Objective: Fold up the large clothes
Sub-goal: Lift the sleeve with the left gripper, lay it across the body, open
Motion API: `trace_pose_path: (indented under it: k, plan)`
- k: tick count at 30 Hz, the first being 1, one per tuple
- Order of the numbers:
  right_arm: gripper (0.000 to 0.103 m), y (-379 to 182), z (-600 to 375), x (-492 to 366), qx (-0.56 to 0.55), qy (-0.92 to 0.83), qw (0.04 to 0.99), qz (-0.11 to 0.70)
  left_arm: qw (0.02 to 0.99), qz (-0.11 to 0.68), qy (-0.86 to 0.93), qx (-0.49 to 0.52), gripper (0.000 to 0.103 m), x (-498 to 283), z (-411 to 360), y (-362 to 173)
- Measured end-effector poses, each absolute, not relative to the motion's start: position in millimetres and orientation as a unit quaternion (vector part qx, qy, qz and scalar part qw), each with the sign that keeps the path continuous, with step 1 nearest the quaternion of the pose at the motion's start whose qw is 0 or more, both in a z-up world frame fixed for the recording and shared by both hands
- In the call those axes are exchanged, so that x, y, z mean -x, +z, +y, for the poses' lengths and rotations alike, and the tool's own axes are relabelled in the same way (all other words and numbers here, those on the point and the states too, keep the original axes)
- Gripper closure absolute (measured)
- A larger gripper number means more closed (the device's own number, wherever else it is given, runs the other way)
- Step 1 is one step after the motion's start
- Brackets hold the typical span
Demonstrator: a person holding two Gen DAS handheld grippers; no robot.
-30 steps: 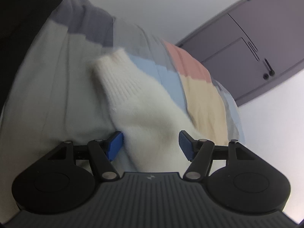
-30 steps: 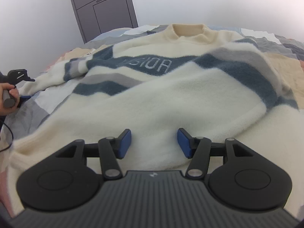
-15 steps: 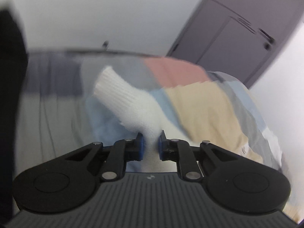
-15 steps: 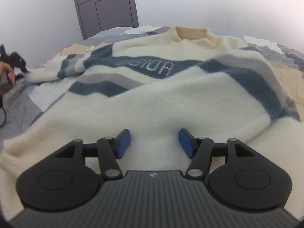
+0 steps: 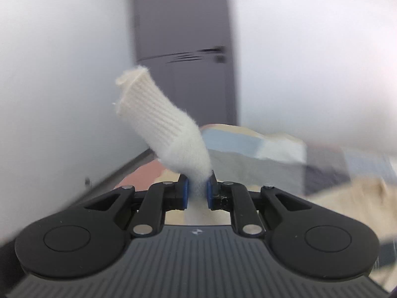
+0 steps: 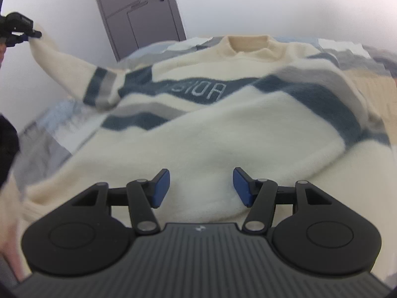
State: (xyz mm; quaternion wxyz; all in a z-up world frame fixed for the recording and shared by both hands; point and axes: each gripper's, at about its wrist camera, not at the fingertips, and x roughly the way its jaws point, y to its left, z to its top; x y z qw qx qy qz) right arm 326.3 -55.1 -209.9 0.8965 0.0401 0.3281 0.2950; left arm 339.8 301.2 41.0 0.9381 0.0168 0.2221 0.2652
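Observation:
A cream sweater with blue and grey stripes lies spread on the bed, collar at the far side. My left gripper is shut on the sweater's sleeve; the ribbed cuff sticks up past the fingers. In the right wrist view the left gripper holds that sleeve raised high at the far left. My right gripper is open and empty, low over the sweater's lower part.
The patchwork bedspread covers the bed under the sweater. A grey door stands in the white wall behind the bed; it also shows in the left wrist view. The person's dark clothing is at the left edge.
My left gripper closed on the sleeve near the cuff and lifted it up off the bed. My right gripper stayed open over the sweater, nearly still.

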Motion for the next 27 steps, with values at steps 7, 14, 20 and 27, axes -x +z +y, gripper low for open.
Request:
trace_pose_path:
  k: [7, 14, 20, 27]
  plan:
    - [0.044, -198.8, -83.6, -318.4, -0.077, 0.264, 0.907, 0.318, 0.962, 0.194, 0.173, -0.085, 0.087, -326.9, 157.3, 63.7]
    - [0.044, -190.1, -127.8, -313.6, -0.146, 0.227, 0.914, 0.303, 0.965, 0.199, 0.098, -0.136, 0.087, -309.9, 33.4, 36.1]
    - [0.042, -181.1, -173.9, -307.5, -0.214, 0.176, 0.918, 0.284, 0.963, 0.243, 0.042, -0.11, 0.087, -282.6, -27.6, -34.2]
    - [0.041, -170.3, -210.1, -294.2, -0.256, 0.137, 0.926, 0.239, 0.934, 0.343, 0.029, -0.096, 0.087, -281.7, -51.4, -139.9]
